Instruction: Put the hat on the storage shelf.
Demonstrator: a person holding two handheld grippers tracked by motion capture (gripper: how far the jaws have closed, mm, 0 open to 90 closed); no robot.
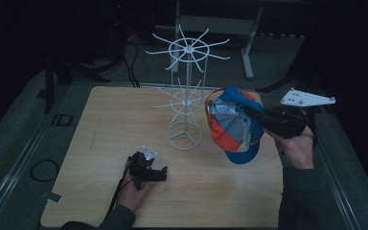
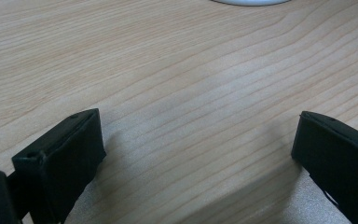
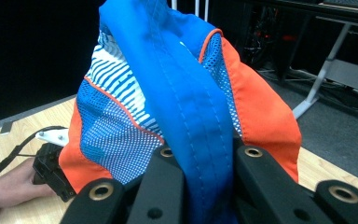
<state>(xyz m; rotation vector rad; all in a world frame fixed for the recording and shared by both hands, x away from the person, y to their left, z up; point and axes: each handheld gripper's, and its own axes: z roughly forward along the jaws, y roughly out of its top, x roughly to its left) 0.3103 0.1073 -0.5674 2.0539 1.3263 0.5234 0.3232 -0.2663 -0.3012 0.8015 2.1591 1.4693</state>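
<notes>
A blue-and-orange cap (image 1: 234, 125) is pinched in the right gripper (image 1: 268, 120) above the table's right side, brim pointed near, just right of the white wire stand (image 1: 187, 91), while the left gripper (image 1: 165, 172) is rested wide-jawed on the wooden table (image 1: 100, 124).

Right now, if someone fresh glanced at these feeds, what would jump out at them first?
The bright blue, orange and white cap, held off the table at the right by the right gripper, whose jaws pinch its blue fabric. Next, the white wire rack standing mid-table just left of the cap, its spoked arms bare. The left gripper rests low on the wooden table, jaws apart and holding nothing.
</notes>
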